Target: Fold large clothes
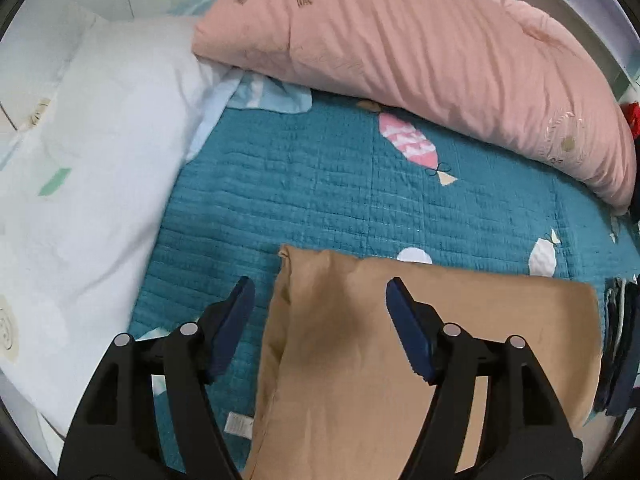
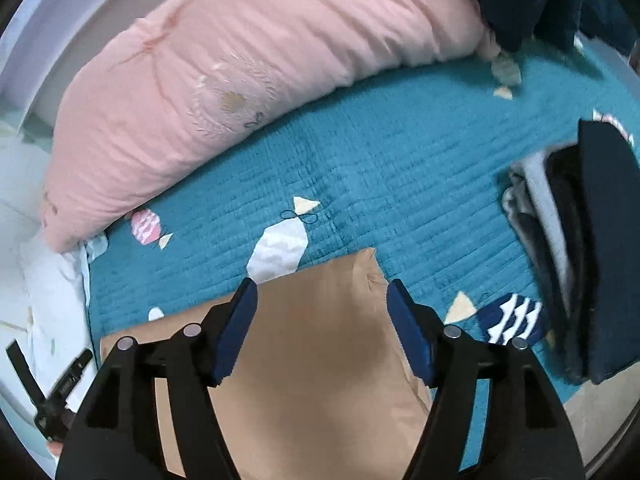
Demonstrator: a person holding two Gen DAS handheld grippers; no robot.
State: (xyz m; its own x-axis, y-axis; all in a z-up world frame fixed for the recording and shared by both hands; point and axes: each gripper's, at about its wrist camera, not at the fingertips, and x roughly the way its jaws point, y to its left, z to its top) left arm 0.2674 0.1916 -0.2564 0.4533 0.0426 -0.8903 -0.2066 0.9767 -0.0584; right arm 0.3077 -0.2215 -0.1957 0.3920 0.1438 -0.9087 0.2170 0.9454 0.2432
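Teal quilted bed point(image 1: 320, 184) fills both views, with a pink duvet point(image 1: 420, 52) bunched along its far side and a white pillow point(image 1: 88, 184) off to the left. Folded tan garment point(image 1: 360, 360) lies flat on the quilt at the near edge. Left tool point(image 1: 320, 292) hangs above it, jaws apart, nothing gripped. Right tool point(image 2: 320, 294) likewise, open and empty over the cloth's corner. Dark folded clothes point(image 2: 580, 260) sit stacked to the right.

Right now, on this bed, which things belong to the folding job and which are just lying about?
Job:
tan garment, folded on the quilt
left claw, open above it
right claw, open above it
dark folded stack

Lying about:
pink duvet
white pillow
teal quilt
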